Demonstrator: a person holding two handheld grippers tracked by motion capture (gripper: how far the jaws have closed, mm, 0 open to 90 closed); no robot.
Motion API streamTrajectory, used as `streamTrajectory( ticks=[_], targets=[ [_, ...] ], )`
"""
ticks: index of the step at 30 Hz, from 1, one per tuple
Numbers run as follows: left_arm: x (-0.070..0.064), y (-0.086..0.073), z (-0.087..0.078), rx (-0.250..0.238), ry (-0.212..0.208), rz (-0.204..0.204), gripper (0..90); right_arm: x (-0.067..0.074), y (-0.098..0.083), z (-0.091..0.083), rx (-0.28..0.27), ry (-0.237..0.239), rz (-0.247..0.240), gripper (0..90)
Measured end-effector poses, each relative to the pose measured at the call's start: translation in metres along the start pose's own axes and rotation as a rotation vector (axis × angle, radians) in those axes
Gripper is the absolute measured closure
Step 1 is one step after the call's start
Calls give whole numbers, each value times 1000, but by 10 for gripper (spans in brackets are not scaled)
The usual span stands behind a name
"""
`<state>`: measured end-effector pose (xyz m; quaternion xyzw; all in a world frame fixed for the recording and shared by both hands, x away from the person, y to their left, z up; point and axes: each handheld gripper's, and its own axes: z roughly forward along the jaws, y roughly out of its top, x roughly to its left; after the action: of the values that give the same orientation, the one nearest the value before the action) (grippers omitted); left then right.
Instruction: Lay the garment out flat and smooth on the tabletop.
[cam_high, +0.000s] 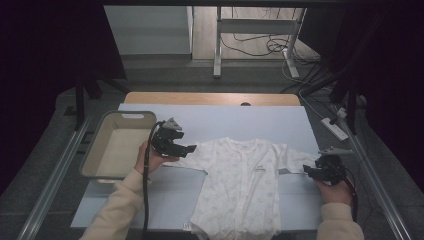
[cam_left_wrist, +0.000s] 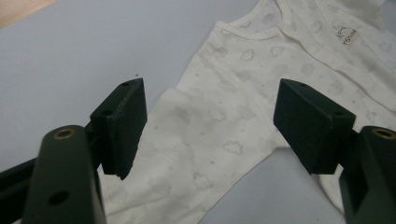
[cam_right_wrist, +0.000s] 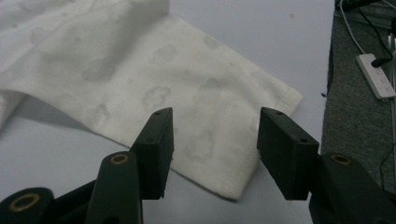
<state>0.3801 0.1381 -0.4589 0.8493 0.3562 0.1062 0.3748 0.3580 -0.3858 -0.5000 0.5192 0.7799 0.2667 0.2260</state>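
Note:
A white baby bodysuit (cam_high: 241, 185) with a faint cloud print lies face up, flat on the pale blue table cover (cam_high: 220, 122), sleeves spread to both sides. My left gripper (cam_high: 192, 148) hovers over the end of its left sleeve (cam_left_wrist: 196, 144), jaws wide apart and nothing between them (cam_left_wrist: 210, 126). My right gripper (cam_high: 306, 170) sits at the cuff of the right sleeve (cam_right_wrist: 187, 98); its jaws stand apart just above the cuff edge (cam_right_wrist: 212, 140), not pressing the cloth.
A beige plastic bin (cam_high: 119, 145) stands at the left of the table. A wooden table edge (cam_high: 210, 98) runs along the back. A white power strip (cam_high: 336, 129) and cables lie on the floor at the right.

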Motion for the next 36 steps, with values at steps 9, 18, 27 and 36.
streamTrajectory(
  ticks=[9, 18, 27, 36],
  targets=[
    [0, 0, 1, 3, 1, 2, 264, -1, -2, 3, 27, 4, -6, 475],
    [-1, 0, 2, 6, -1, 3, 264, -3, -3, 3, 32, 2, 3, 524],
    [-3, 0, 4, 12, -2, 4, 263, -6, -4, 0, 31, -20, -38, 828],
    [-1, -1, 2, 7, 4, -3, 264, -9, -5, -7, 40, -48, -47, 895]
  ],
)
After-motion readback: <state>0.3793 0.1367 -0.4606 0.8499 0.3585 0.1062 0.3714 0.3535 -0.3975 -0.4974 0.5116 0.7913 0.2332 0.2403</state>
